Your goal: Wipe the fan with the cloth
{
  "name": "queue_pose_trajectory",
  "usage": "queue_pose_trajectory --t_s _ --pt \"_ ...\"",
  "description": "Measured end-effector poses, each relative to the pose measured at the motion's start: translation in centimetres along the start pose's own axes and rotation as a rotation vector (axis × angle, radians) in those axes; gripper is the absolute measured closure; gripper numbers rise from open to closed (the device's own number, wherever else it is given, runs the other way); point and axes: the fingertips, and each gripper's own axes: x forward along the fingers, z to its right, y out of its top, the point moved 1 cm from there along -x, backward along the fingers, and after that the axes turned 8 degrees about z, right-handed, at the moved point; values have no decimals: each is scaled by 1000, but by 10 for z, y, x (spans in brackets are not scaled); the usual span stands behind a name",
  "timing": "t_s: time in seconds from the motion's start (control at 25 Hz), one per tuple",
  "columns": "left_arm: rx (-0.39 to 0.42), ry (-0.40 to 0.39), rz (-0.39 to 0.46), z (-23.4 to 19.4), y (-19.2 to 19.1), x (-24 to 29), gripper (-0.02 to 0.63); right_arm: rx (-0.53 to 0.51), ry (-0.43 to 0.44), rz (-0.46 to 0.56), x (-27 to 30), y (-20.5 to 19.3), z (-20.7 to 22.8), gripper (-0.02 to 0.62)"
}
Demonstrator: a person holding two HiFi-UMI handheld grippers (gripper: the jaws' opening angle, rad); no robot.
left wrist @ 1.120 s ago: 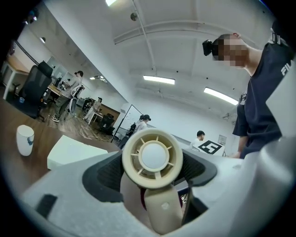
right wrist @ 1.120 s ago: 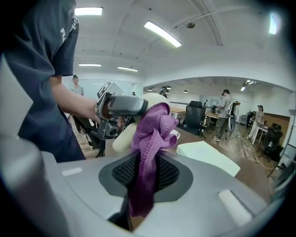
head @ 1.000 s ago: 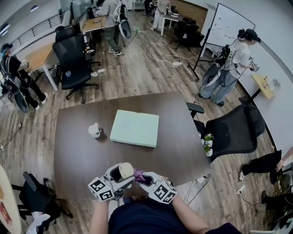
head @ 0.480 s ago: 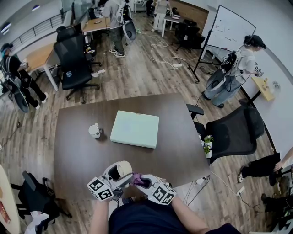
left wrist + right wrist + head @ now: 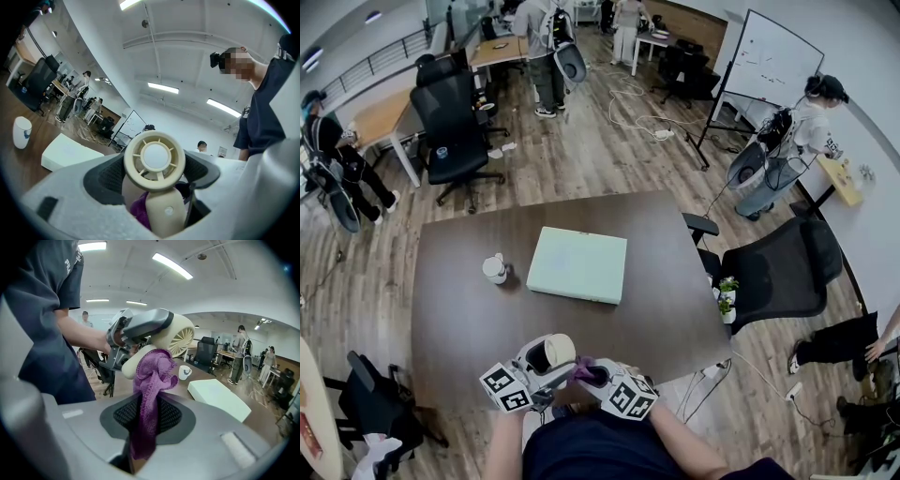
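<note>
Head view: we see a small cream hand fan (image 5: 551, 353) with a round head, held over the near edge of the dark table (image 5: 459, 319), at 6 o'clock from the pale box (image 5: 577, 264). The left gripper (image 5: 542, 364) is clamped on the fan. The right gripper (image 5: 592, 375) sits at 3 o'clock of it, with the purple cloth (image 5: 584, 365) between the two. A white cup (image 5: 495, 269) stands at 9 o'clock of the box.

Left gripper view: the fan (image 5: 154, 157) fills the centre, showing a ring grille with spokes, a plain round hub and a smooth cream stem dropping to 6 o'clock. The jaws stand fairly wide, closed on the fan's body, one pad at each side. A bit of cloth (image 5: 138, 209) shows at 7 o'clock of the stem, touching it. We can't tell here how much of the stem it covers.

Right gripper view: the cloth (image 5: 149, 399) is a fuzzy purple strip, bunched and folded at its top. The jaws are nearly together and pinch its lower part. The bunched top rises to 12 o'clock and presses on the fan's cream stem. The fan head (image 5: 182, 337) sits at 1 o'clock of the cloth, with the left gripper's grey jaw wrapped over it. The cup and box lie on the table at 2 to 3 o'clock.
</note>
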Motion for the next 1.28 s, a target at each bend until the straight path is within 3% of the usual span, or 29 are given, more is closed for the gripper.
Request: queue_pose_trajectory --t_s 0.4,0.68,1.28 --pt "86 -100 -142 20 -27 4 230 49 -121 8 -9 -3 26 509" --pt "140 -126 -200 25 -36 3 230 77 -187 36 -17 3 40 510" --pt "171 -74 -276 5 -52 -3 230 177 -280 112 -31 3 59 511"
